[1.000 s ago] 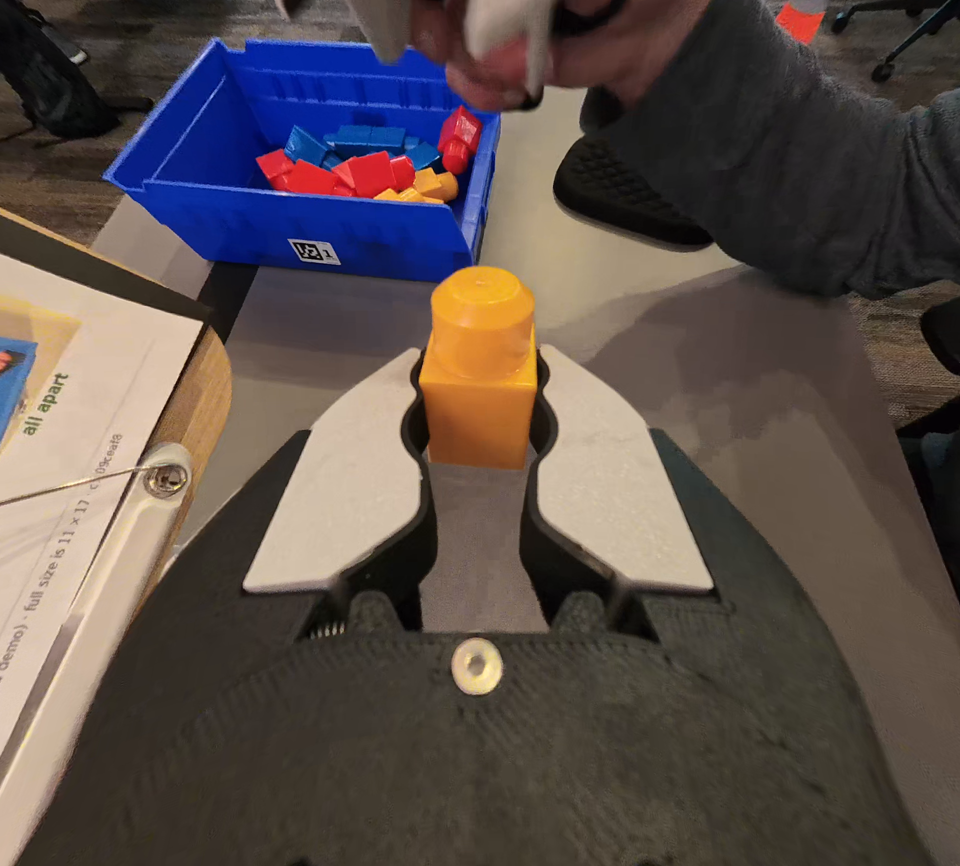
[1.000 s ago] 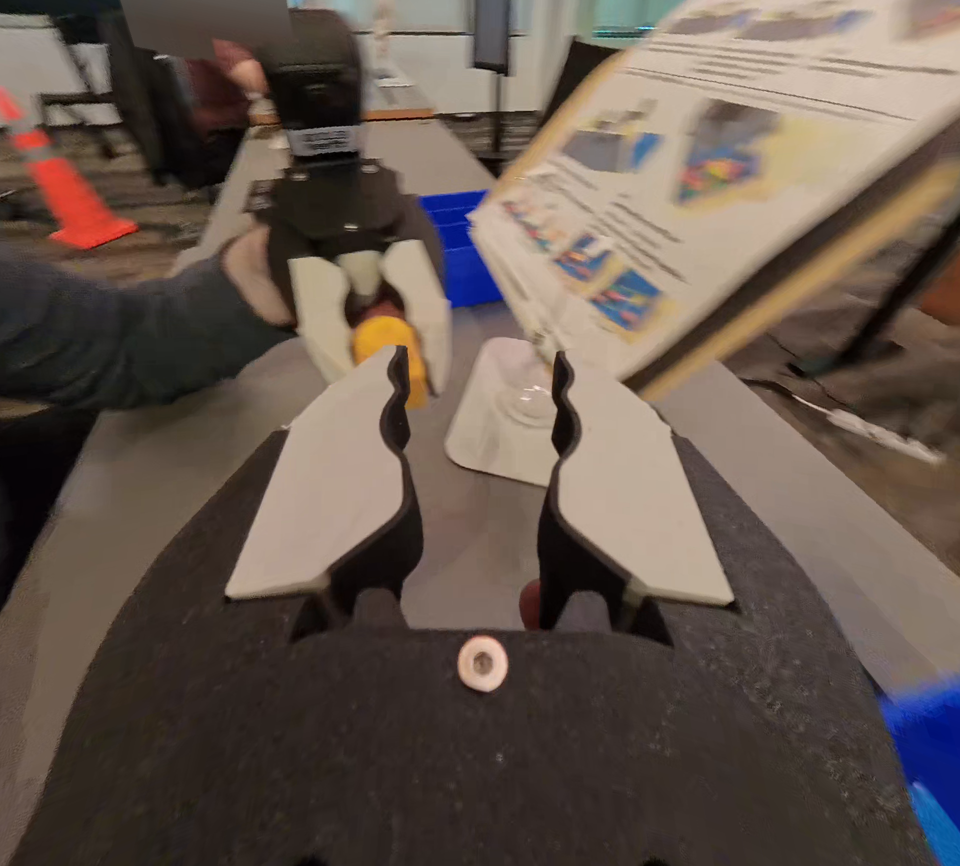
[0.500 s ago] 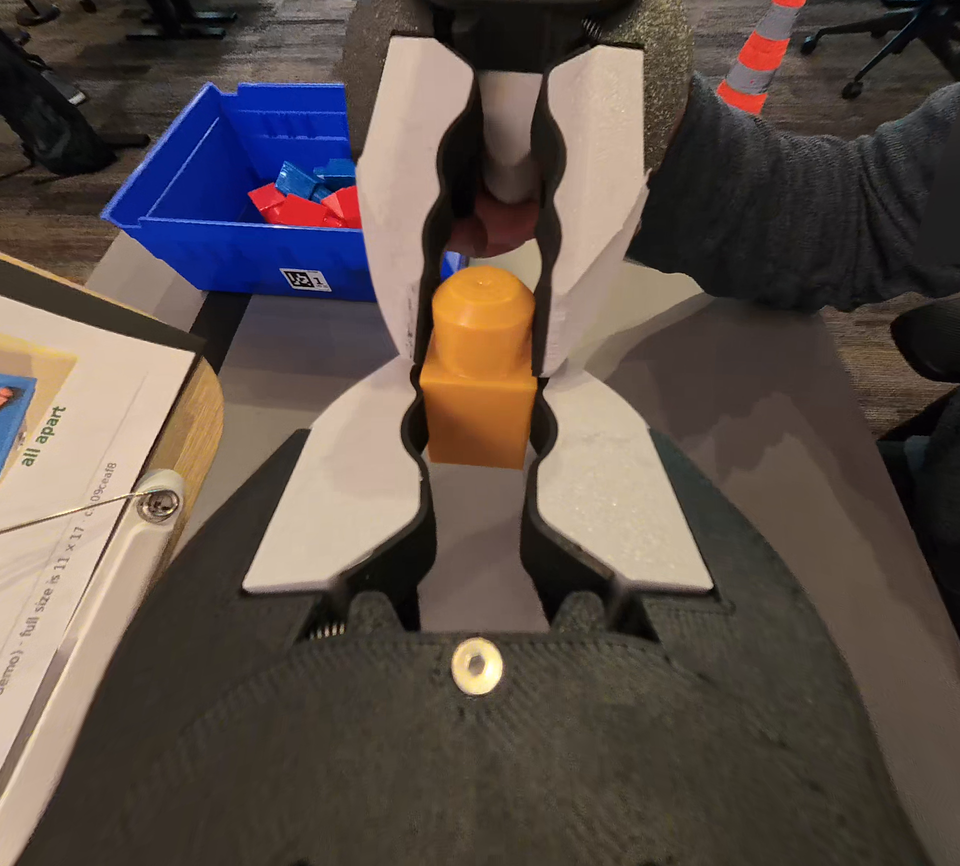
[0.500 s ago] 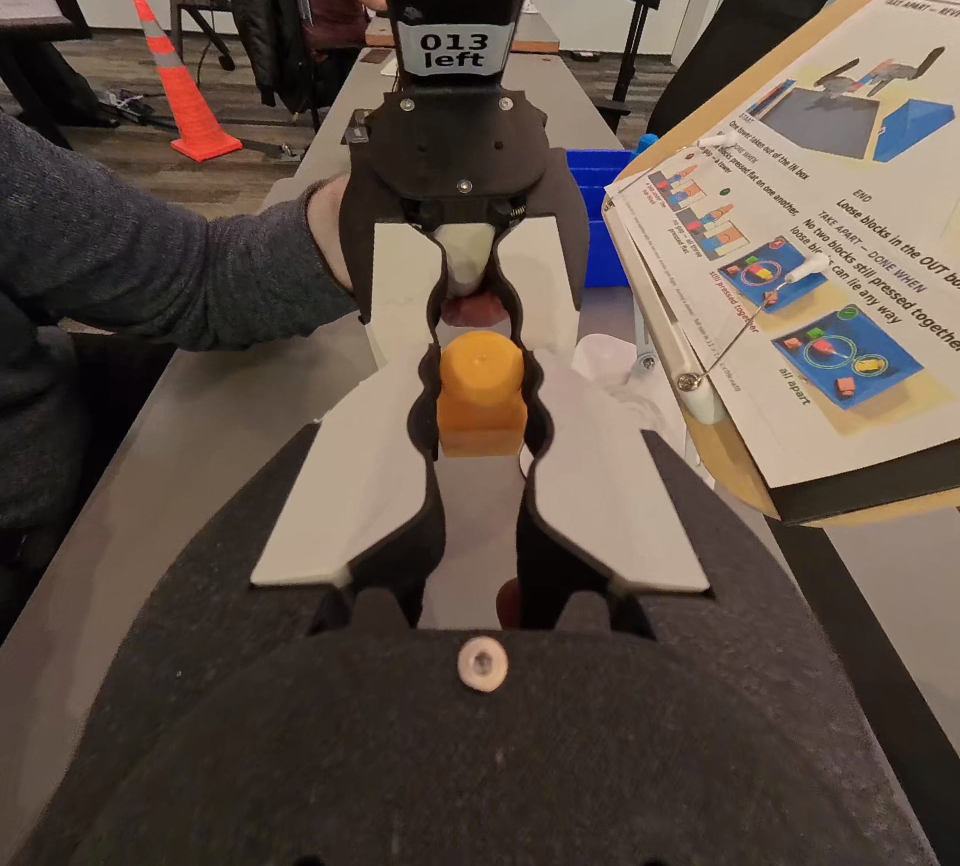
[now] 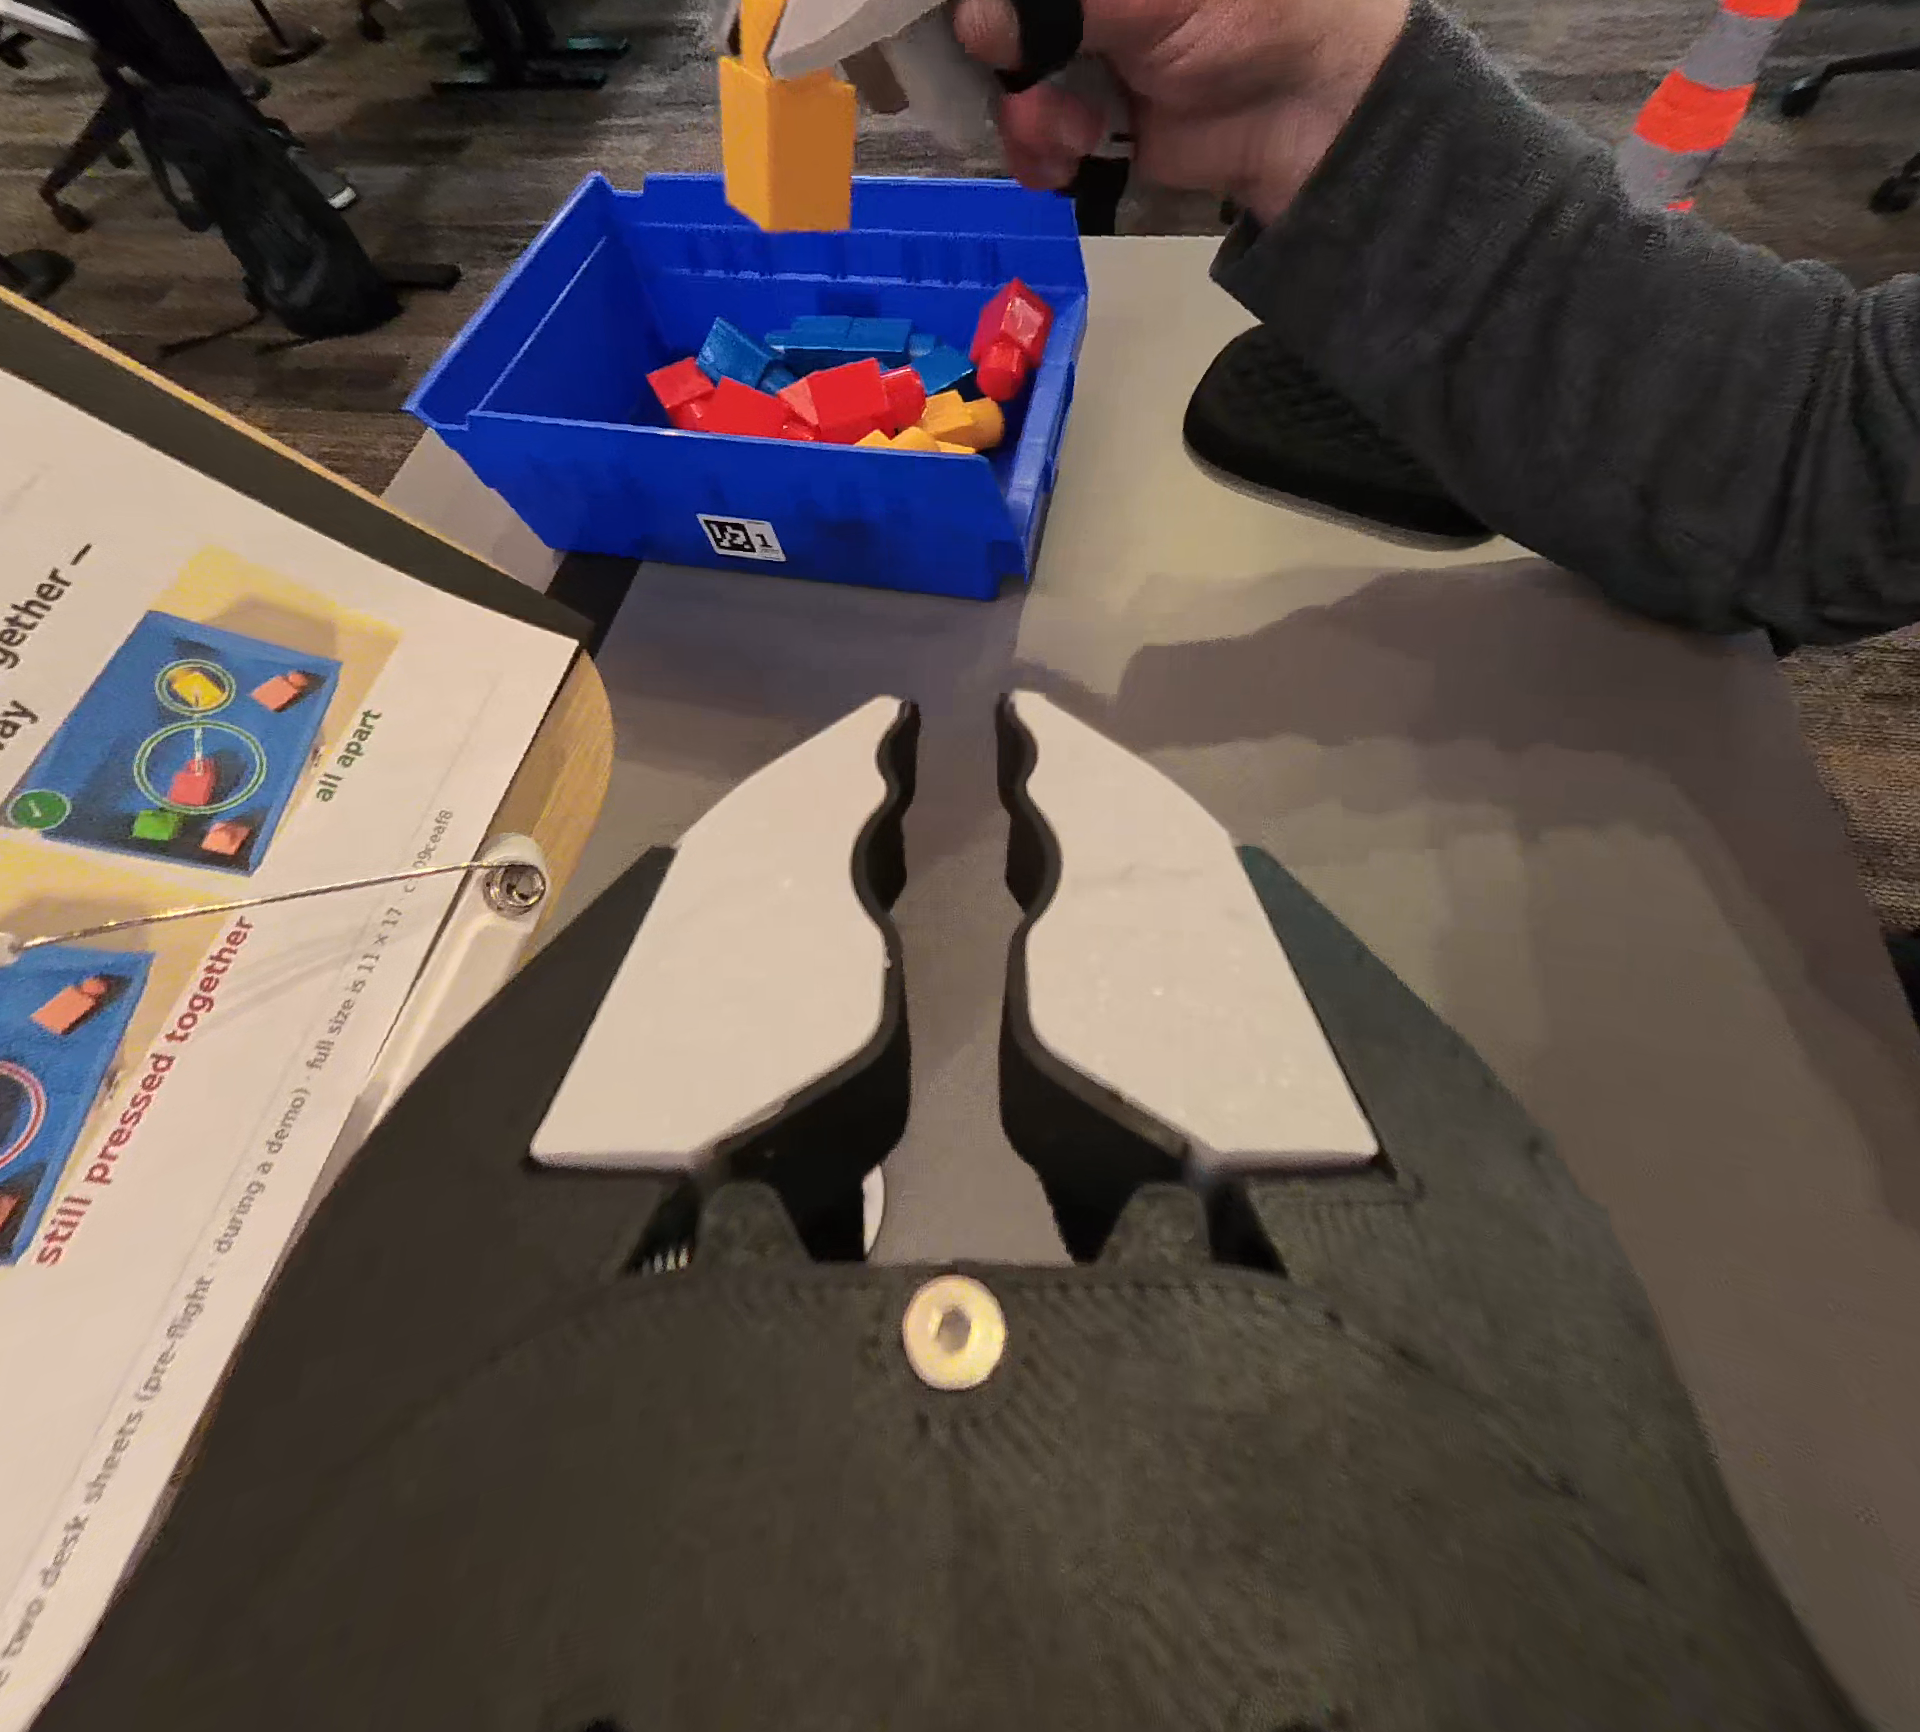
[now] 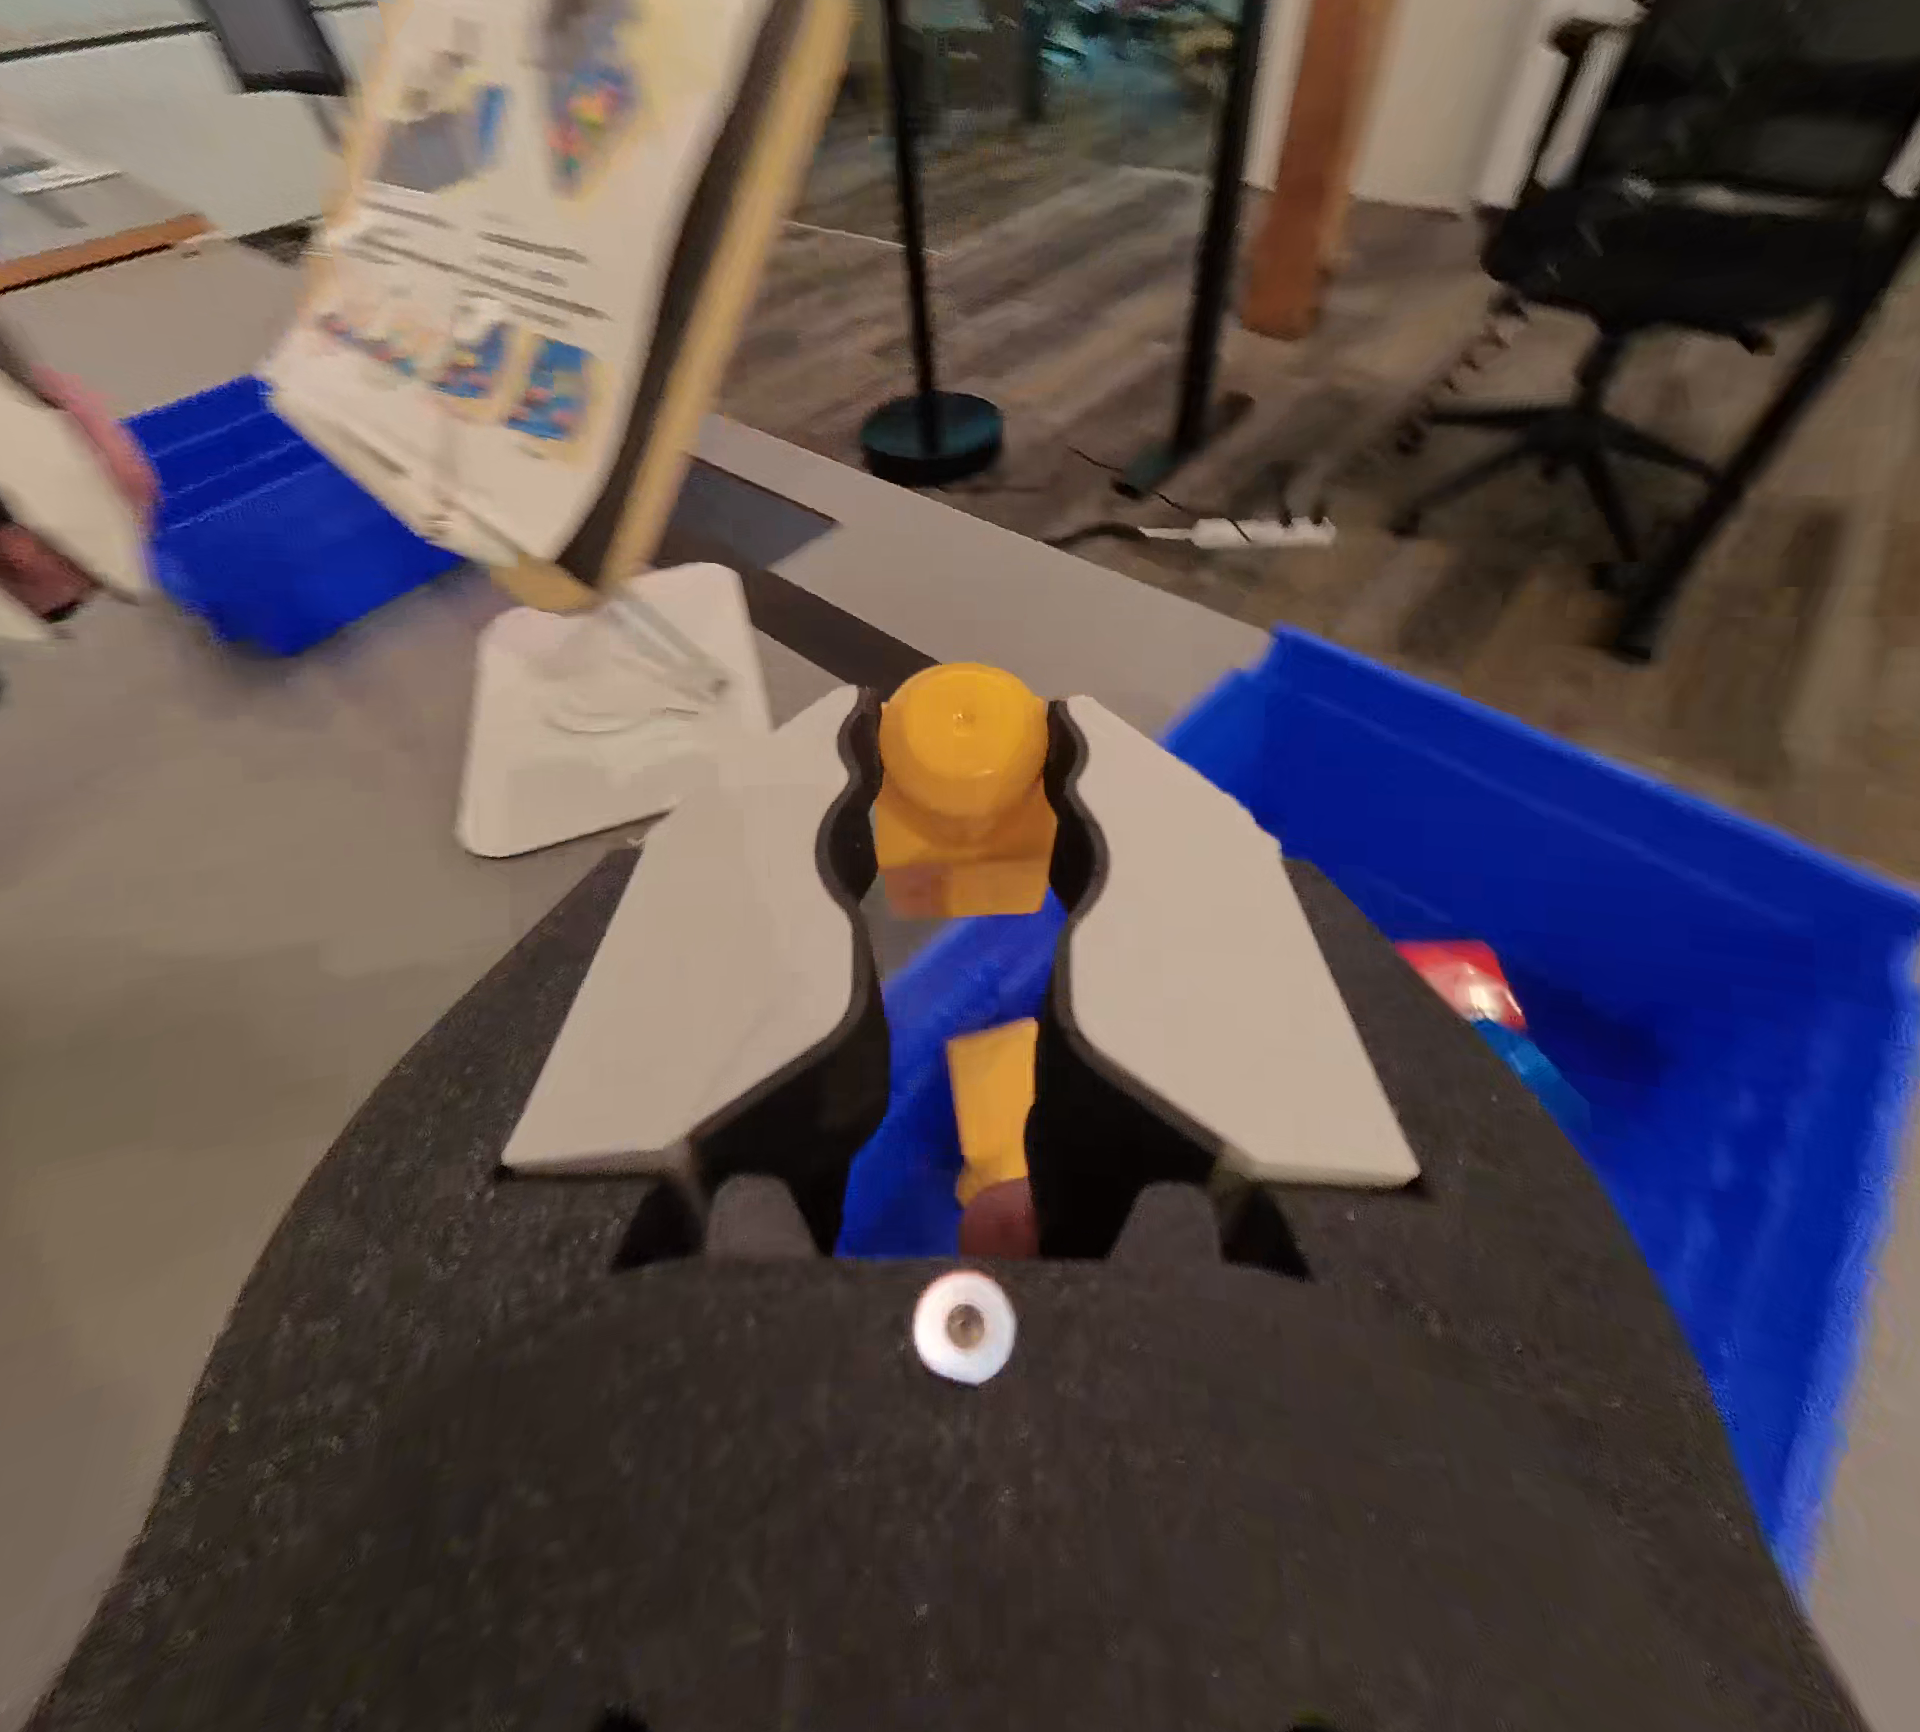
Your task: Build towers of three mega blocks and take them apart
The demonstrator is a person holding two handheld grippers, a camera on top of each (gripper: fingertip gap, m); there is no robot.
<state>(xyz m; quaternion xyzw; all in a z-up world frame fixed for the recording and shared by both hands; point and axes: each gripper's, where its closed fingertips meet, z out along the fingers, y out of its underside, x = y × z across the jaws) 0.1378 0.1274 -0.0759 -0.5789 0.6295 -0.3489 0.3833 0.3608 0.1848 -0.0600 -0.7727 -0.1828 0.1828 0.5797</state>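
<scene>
The right gripper [image 6: 961, 789] clenched the orange block [image 6: 961, 799] by its stud above the far blue bin [image 5: 727, 477]; light, rigid, slick plastic. The left gripper [image 5: 951, 726] hung nearly closed, empty

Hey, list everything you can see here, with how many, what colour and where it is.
Orange block: one, held above the bin by the right hand-held gripper.
Blue bin: one, on the table's far end, holding loose blocks.
Loose blocks: a pile, red, blue and orange; too jumbled to count.
Second blue bin: one, behind the instruction board in the right wrist view.
Instruction board: one, white sheet on a tilted stand, left.
Table: one, grey.
Traffic cone: one, orange and grey, on the floor.
Left hand-held gripper: black and grey, nearly shut, holding nothing.
Right hand-held gripper: shut on the orange block.
Person's hand: one, grey sleeve.
</scene>
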